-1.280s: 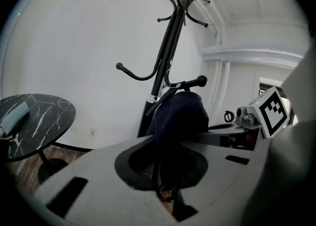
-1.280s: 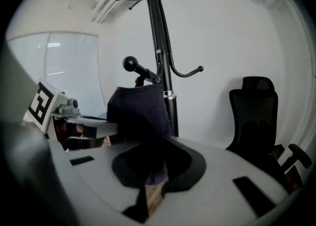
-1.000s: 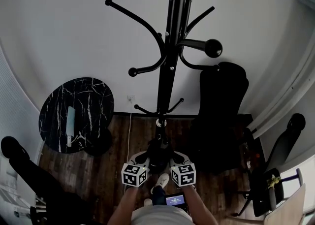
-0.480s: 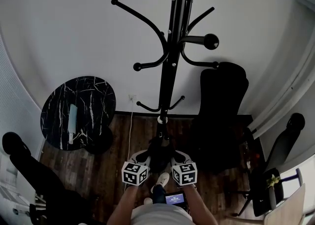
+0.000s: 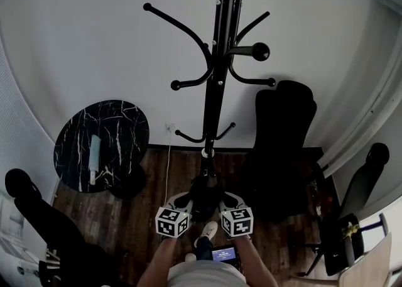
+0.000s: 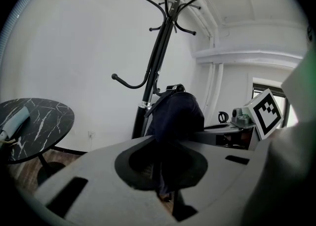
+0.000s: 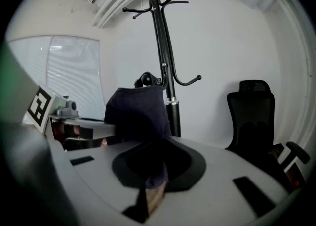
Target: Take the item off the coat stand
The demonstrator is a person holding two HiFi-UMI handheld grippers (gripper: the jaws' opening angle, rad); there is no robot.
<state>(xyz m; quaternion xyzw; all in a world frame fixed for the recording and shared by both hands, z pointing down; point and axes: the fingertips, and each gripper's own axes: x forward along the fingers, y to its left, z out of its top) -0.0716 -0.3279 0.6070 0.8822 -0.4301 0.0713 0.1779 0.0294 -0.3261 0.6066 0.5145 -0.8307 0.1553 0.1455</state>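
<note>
1. Head view: since a second ago the coat stand [image 5: 217,85] and the round marble bench [image 5: 119,129] have drifted slightly across the frame, while both claws stay low at the centre above the wooden floor [image 5: 144,210].
2. Head view: the left claw [image 5: 183,203] and the right claw [image 5: 226,202] flank the dark fabric item [image 5: 204,193], which hangs between them well below the stand's upper hooks. An office chair [image 5: 282,129] stands to the right.
3. Left gripper view: the left claw [image 6: 165,190] is clenched on the dark fabric item [image 6: 173,118], which rises in front of the coat stand [image 6: 153,71]. The bench [image 6: 44,116] lies to the left.
4. Right gripper view: the right claw [image 7: 150,193] is clenched on the same item [image 7: 138,111], beside the stand's pole [image 7: 165,62]. The chair [image 7: 252,116] is at the right.
</note>
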